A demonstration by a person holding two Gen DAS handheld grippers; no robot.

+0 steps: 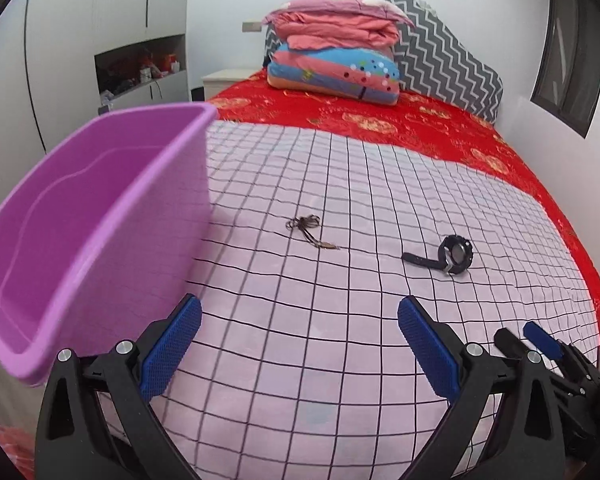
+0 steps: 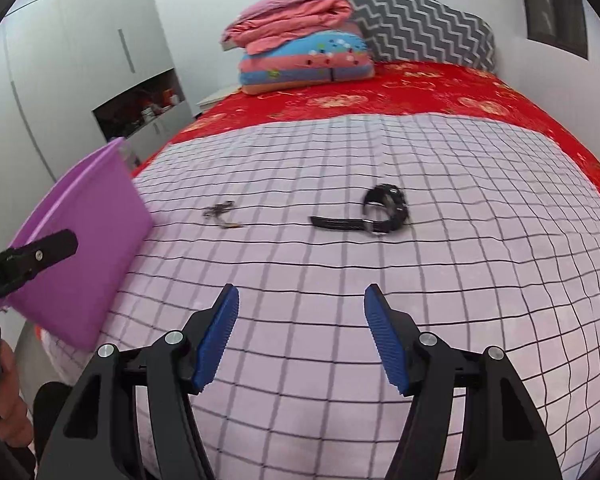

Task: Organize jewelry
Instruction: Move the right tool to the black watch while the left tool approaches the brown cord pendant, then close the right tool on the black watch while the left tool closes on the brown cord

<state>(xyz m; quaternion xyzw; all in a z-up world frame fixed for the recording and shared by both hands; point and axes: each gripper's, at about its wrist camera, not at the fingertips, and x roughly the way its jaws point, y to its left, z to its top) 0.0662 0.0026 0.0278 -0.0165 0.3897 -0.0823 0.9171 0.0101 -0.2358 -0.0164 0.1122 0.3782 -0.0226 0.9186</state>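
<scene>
Purple plastic bin [image 1: 96,220] marks the left edge of the checked pink cloth [image 1: 340,340]; right of it lies a thin dark necklace [image 2: 222,214], then a black wristwatch [image 2: 374,210]. Both grippers — left gripper [image 1: 300,344], right gripper [image 2: 302,336] — gape, holding nothing. Descend squarely over the watch case — not its loose strap.

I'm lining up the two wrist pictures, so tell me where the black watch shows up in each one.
Left wrist view: the black watch lies right of centre on the checked cloth, right of the small necklace.
Right wrist view: the black watch lies just right of centre, above the right gripper, whose jaws are open and empty.
Shared landmark: the purple bin at the left edge in both.
</scene>
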